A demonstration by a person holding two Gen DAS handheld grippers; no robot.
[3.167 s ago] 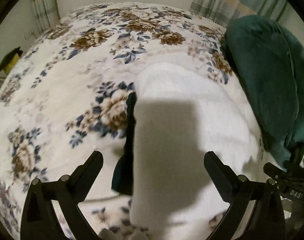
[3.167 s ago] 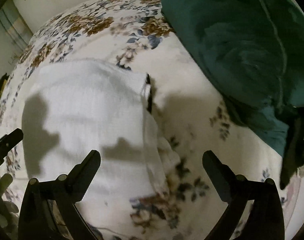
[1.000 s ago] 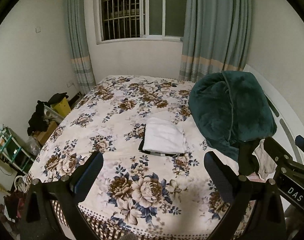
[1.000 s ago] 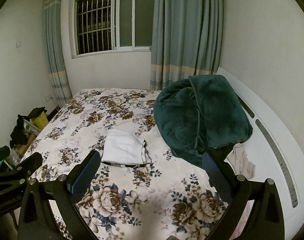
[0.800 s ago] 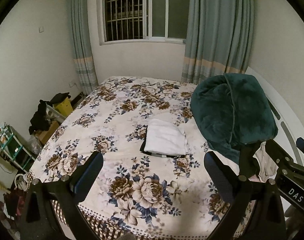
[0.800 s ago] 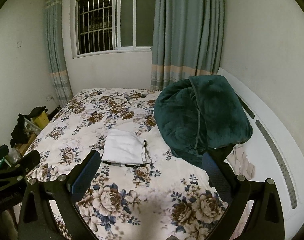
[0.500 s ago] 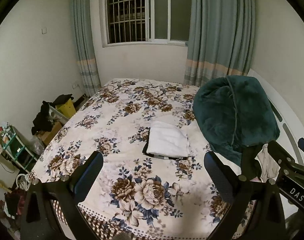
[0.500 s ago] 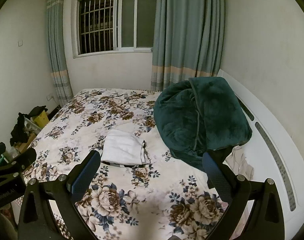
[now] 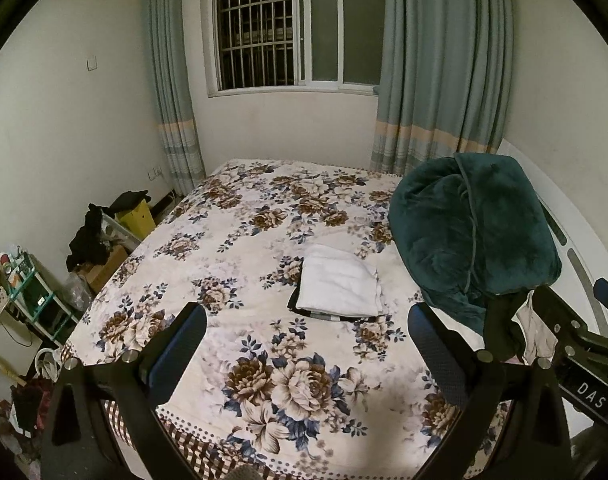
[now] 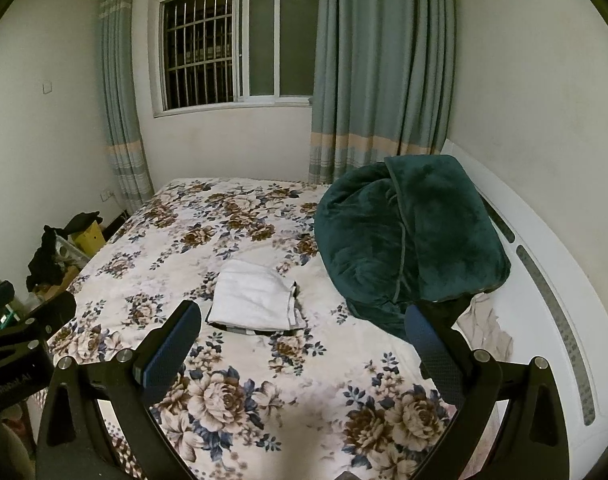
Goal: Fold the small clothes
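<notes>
We log: folded white garment (image 9: 338,288) stacked on dark striped clothes, mid floral bed (image 9: 240,248), beside green blanket (image 9: 472,232). Left claw (image 9: 306,344) and right claw (image 10: 302,340) spread, empty. Folding apparently complete.

Bed (image 9: 208,240) bare on near and left sides of folded stack (image 9: 338,288); green blanket (image 9: 472,232) bulks close on right; both hand-held grippers held well back.

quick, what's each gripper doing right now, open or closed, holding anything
Left gripper: open, holding nothing, well back from the folded white garment.
Right gripper: open, holding nothing, also back from the bed.
</notes>
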